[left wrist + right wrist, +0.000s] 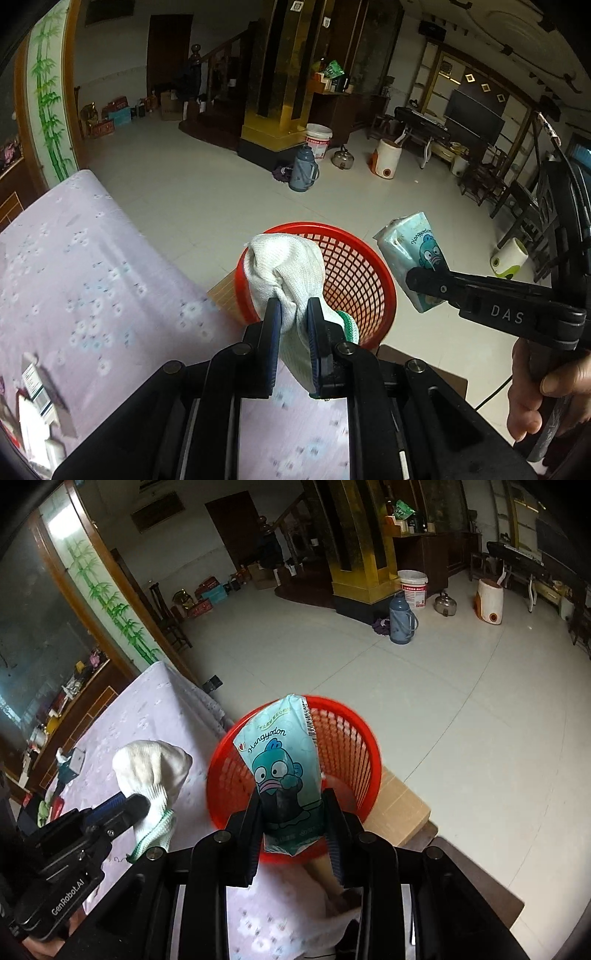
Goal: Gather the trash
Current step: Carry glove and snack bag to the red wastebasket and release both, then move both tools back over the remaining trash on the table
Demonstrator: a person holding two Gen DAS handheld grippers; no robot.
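Left tool [293,308] grips one white glove [286,271], right tool [291,803] one tissue pack [282,764], above one red basket [347,738].

Lilac floral-cloth table [74,258]: small boxes [37,398] at left. Red mesh basket [347,738] on cardboard box [399,805] beside it.

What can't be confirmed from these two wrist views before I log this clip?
- Red basket contents: floor hidden by the white glove in the left wrist view, by the tissue pack in the right.
- Small boxes on the purple cloth: blurred, cut by the left edge.
- Small print low on the tissue pack: too small in both views.
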